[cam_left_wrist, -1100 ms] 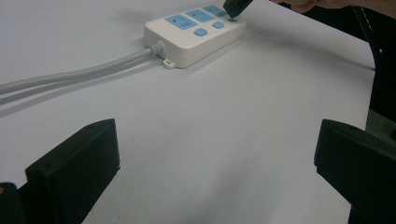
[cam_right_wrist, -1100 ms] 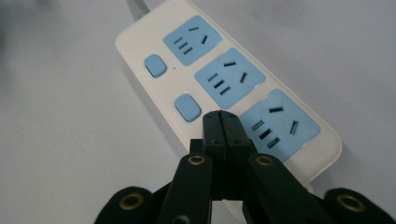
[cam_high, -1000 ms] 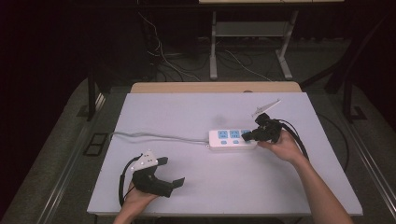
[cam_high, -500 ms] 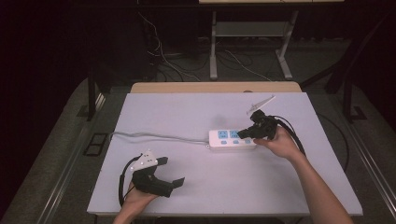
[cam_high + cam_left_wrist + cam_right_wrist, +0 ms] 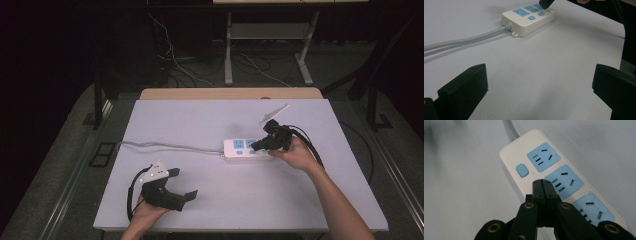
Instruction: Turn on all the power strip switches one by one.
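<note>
black plastic jaws of the left gripper (image 5: 181,196) sit nearest, at the front left of the table (image 5: 210,120), held in the person's left hand (image 5: 147,212). jaws stand wide apart w/ nothing between them; in the left gripper view (image 5: 539,95) there's just bare white tabletop in the gap. its grey three-cornered plate sits on top and its cable loops round the left side of the hand.

farther back, abt mid-table and right of centre, lies the power strip (image 5: 246,149): cream body, flat on the table, light blue socket faces up. in the right gripper view the strip (image 5: 524,147) runs diagonally, w/ three blue sockets in a row and a small blue button (image 5: 522,170) beside the first socket. grey cord (image 5: 170,146) leaves the strip's left end and trails across the table to the left edge; in the left gripper view the cord (image 5: 464,41) reads as two strands side by side.

right gripper (image 5: 255,146), in the right hand (image 5: 297,154), is over the strip's right half, pointing left and down at it. jaws fully closed, pads pressed together, nothing held. in the right gripper view the closed tip (image 5: 542,182) sits at the edge of the middle socket, next to its slots; contact vs just above, can't tell. its cable curls behind the hand.

beyond the table: dark floor, loose wires and a metal frame leg.
</note>
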Demonstrator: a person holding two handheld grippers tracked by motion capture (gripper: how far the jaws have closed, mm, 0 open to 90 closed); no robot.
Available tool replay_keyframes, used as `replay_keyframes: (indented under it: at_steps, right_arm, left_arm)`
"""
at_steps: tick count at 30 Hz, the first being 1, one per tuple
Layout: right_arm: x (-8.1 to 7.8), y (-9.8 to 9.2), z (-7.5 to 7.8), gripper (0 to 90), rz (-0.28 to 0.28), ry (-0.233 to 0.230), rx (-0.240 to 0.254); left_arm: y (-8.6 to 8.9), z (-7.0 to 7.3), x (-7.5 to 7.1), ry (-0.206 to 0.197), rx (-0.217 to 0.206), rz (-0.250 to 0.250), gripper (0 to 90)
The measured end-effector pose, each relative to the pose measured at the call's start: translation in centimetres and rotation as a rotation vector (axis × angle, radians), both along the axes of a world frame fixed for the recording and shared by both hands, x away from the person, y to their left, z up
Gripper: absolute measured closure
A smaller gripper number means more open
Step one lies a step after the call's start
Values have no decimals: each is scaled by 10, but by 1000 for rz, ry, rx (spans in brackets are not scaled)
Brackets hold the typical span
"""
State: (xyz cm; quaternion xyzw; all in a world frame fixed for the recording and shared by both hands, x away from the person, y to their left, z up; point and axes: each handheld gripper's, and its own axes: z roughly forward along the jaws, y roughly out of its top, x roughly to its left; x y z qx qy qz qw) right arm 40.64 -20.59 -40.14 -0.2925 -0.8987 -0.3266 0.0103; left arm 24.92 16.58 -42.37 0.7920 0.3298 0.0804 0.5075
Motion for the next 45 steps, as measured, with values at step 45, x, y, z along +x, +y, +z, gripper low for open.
replay_keyframes:
  at_steps: [45]
  right_arm:
    - [1, -7, -16, 900, -39, -9, 43]
  left_arm:
    - [-1, -1, 1, 5, 3, -2, 0]
